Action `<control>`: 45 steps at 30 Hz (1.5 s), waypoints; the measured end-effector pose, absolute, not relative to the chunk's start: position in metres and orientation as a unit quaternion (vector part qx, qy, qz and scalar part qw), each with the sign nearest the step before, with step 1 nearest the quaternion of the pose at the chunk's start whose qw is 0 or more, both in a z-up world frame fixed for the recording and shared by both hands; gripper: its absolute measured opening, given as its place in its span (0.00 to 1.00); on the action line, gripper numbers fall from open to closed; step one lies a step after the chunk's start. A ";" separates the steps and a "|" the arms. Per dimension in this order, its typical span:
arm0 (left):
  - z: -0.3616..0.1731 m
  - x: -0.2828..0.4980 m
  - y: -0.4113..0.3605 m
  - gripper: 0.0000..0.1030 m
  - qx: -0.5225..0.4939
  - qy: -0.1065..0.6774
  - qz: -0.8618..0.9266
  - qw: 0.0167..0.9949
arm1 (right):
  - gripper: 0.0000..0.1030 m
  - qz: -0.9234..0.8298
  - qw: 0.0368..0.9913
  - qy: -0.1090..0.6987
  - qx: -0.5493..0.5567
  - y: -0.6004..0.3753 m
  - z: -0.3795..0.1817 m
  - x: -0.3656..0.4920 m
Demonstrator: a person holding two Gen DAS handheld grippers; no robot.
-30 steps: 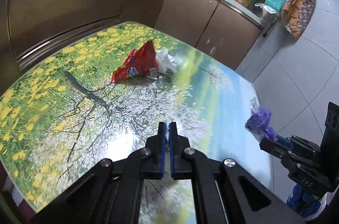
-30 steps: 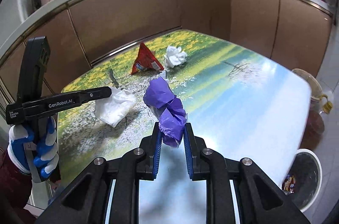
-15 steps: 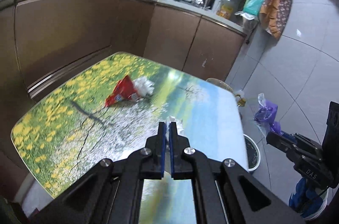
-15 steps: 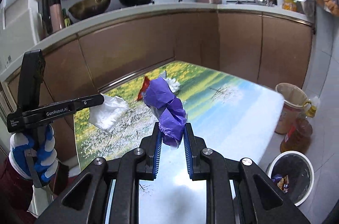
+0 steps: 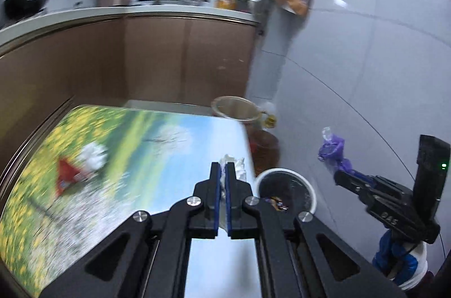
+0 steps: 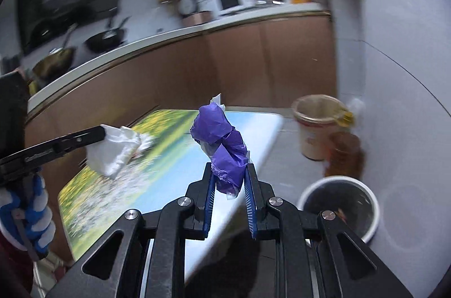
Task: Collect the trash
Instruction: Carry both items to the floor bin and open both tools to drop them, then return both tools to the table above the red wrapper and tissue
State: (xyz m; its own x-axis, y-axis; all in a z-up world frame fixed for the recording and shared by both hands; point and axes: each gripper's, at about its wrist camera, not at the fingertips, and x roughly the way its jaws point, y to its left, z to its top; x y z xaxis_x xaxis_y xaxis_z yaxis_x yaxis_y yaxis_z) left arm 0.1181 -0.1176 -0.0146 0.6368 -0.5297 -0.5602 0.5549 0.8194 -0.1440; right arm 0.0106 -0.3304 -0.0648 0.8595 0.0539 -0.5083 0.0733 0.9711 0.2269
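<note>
Right gripper (image 6: 227,179) pinching purple wrapper (image 6: 222,146) mid-frame, left gripper (image 5: 223,179) clamped on white tissue (image 5: 232,165). White bin (image 6: 338,203) lower right, on floor. Tip: get directly over bin mouth before letting go, light stuff drifts.

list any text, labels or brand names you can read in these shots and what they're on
"DAS", upside down: on the black body of the right gripper, seen from the left wrist view.
White lettering on the arm of the left gripper, seen from the right wrist view: too blurred to read.
Print on the red snack wrapper on the table: too blurred to read.
Markings on the beige bucket: too blurred to read.
</note>
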 end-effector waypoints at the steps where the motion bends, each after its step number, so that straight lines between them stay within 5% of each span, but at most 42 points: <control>1: -0.016 0.121 -0.134 0.02 0.029 0.304 -0.311 0.900 | 0.19 -0.023 0.955 0.268 0.124 -0.341 -0.069 0.010; 21: -0.150 0.215 -0.401 0.05 0.111 0.411 -0.395 0.814 | 0.23 -0.196 0.891 0.368 0.179 -0.483 -0.196 0.083; 26: -0.171 0.235 -0.419 0.16 0.088 0.438 -0.400 0.800 | 0.41 -0.214 0.879 0.379 0.194 -0.503 -0.219 0.094; 28: -0.173 0.239 -0.418 0.42 0.075 0.441 -0.399 0.801 | 0.41 -0.216 0.876 0.382 0.197 -0.506 -0.225 0.095; 30: -0.171 0.240 -0.416 0.50 0.066 0.436 -0.396 0.805 | 0.42 -0.219 0.874 0.386 0.196 -0.508 -0.229 0.095; 38: -0.146 0.227 -0.396 0.50 0.058 0.402 -0.391 0.826 | 0.54 -0.237 0.878 0.373 0.185 -0.495 -0.210 0.086; 45: -0.096 0.199 -0.338 0.50 0.052 0.324 -0.356 0.875 | 0.77 -0.227 0.902 0.338 0.145 -0.457 -0.165 0.078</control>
State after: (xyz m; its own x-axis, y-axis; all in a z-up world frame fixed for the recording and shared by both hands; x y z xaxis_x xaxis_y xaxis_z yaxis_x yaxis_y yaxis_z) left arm 0.1985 -0.3384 -0.0960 0.5363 -0.5897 -0.6038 0.6572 0.7407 -0.1397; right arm 0.0780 -0.4570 -0.1646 0.6691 -0.3110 -0.6750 0.5068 0.8552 0.1083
